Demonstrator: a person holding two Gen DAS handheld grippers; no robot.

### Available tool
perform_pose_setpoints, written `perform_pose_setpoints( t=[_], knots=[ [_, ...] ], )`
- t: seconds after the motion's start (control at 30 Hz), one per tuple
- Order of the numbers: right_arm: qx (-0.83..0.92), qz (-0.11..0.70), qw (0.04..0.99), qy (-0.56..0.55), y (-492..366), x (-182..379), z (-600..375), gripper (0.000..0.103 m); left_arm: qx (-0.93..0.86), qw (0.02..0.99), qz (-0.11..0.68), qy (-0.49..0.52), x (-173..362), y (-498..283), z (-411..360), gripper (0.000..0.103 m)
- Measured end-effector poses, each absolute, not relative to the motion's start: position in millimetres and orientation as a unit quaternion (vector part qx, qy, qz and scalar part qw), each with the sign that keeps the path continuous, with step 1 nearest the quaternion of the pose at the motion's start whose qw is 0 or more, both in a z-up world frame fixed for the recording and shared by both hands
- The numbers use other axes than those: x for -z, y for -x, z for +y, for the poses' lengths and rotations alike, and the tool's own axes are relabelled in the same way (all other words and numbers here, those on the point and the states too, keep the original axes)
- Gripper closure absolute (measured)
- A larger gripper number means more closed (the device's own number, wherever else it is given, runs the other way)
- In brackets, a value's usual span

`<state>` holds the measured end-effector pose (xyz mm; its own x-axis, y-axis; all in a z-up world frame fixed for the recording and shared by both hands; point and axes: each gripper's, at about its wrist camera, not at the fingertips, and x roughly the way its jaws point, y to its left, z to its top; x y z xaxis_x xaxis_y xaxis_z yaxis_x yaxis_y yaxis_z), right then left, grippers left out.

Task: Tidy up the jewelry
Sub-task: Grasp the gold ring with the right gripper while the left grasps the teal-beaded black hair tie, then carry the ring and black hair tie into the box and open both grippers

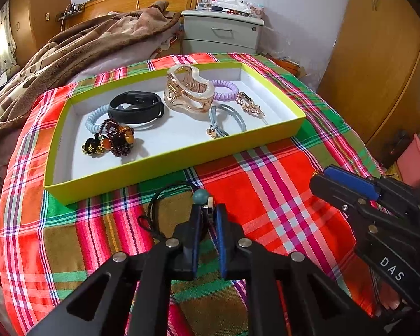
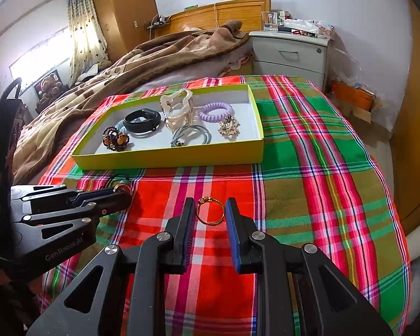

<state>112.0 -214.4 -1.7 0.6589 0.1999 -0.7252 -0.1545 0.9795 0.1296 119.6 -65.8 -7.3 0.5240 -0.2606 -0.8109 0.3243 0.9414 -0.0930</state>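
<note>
**Two grippers low over the plaid cloth, tray of jewelry beyond**

In the left wrist view the left gripper (image 1: pixel 208 215) fills the lower centre of the frame, its fingers (image 1: pixel 194 224) clenched on a black cord hair tie (image 1: pixel 165 210) with a teal bead (image 1: pixel 201 196); the cord loops out to the left of the fingers and lies on the plaid cloth (image 1: pixel 266 184). The right gripper (image 1: pixel 347 184) enters from the lower right edge of that view.

In the right wrist view the right gripper (image 2: pixel 208 212) sits at lower centre with its fingers (image 2: pixel 232 218) released, standing either side of a gold ring (image 2: pixel 210 214) that lies on the cloth; whether they touch it I cannot tell.

The yellow-green tray (image 1: pixel 182 154) lies across the middle of the left wrist view, just beyond the hair tie. Inside it, from the left: a dark beaded bracelet (image 1: pixel 112 140), a light blue coil tie (image 1: pixel 98 117), a black wristband (image 1: pixel 137 106), a cream claw clip (image 1: pixel 187 92) at centre, a grey hair tie (image 1: pixel 226 120) in front of the clip, a purple coil tie (image 1: pixel 226 91) behind it, and a gold rhinestone piece (image 1: pixel 249 106) at the right.

A brown blanket (image 1: pixel 70 53) fills the upper left, and a grey nightstand (image 1: pixel 221 33) stands at the upper centre
</note>
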Motion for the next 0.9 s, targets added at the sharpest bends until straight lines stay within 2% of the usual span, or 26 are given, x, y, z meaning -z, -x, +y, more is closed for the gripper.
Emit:
perform_pose_setpoints(
  t=[0.4, 0.9],
  knots=[
    [-0.101, 0.386, 0.917, -0.021, -107, -12, -206, 0.08, 0.169, 0.883, 0.438, -0.022, -10, -109, -53, 0.092],
    [-0.124, 0.359, 0.925, -0.008, -128, -39, -177, 0.08, 0.147, 0.911, 0.386, 0.009, -62, -124, -3, 0.092]
  ],
)
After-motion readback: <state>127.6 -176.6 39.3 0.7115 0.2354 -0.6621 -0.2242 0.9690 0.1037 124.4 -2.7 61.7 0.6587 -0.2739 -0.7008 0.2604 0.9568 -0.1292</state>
